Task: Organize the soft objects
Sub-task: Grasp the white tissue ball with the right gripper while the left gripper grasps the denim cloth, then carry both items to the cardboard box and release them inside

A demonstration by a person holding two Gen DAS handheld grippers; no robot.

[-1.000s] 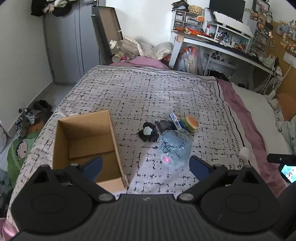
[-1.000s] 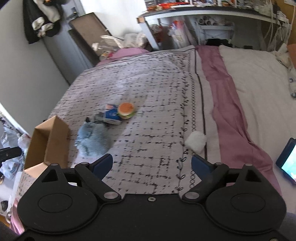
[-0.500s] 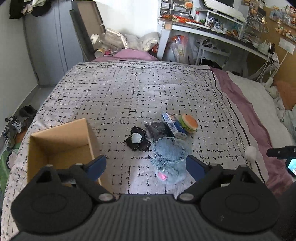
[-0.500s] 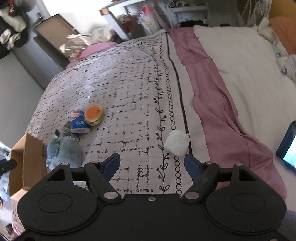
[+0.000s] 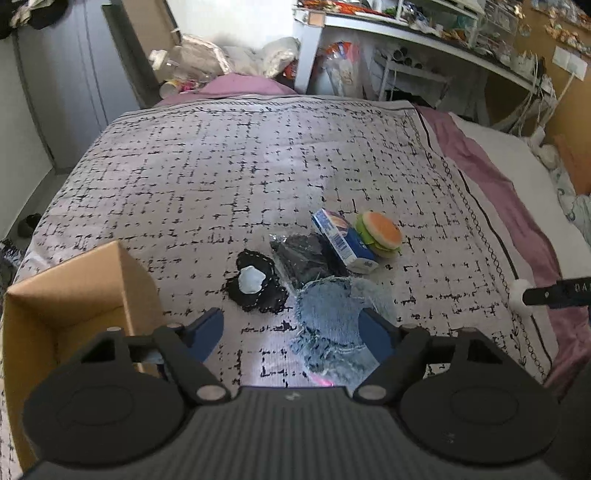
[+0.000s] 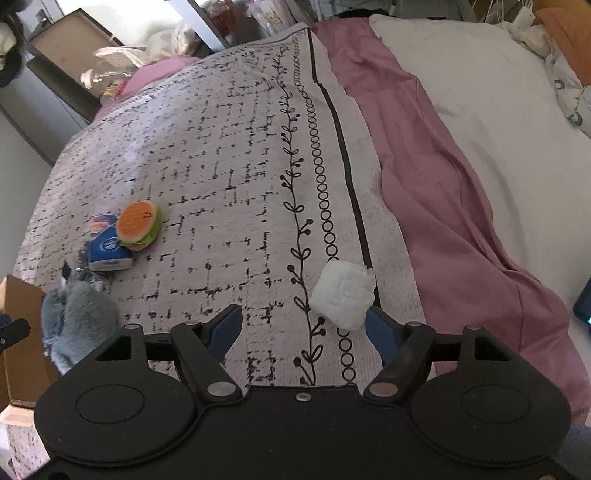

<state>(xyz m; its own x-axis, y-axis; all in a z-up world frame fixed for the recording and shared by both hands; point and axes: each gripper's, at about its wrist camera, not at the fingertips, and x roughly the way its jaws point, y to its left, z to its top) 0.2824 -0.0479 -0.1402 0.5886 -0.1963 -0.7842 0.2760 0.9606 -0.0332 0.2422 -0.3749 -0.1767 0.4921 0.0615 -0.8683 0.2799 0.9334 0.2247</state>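
Note:
On the patterned bedspread lie a grey-blue plush toy (image 5: 332, 325), a black pouch with a white centre (image 5: 255, 282), a dark fabric piece (image 5: 306, 258), a blue carton (image 5: 341, 240) and a plush burger (image 5: 378, 230). My left gripper (image 5: 291, 330) is open, low over the plush toy, whose near part lies between the fingers. An open cardboard box (image 5: 74, 295) stands at the left. My right gripper (image 6: 304, 328) is open just short of a white fluffy ball (image 6: 341, 295). The plush toy (image 6: 74, 317), the burger (image 6: 138, 223) and the carton (image 6: 107, 251) show at the right wrist view's left.
A pink sheet (image 6: 443, 192) and a white duvet (image 6: 498, 110) cover the bed's right side. A phone (image 6: 583, 302) lies at the right edge. A cluttered desk (image 5: 424, 33) and a grey wardrobe (image 5: 66, 85) stand beyond the bed.
My left gripper has come forward and down over the plush toy. My right gripper has swung right and closed in on the white ball. Both jaws stay open.

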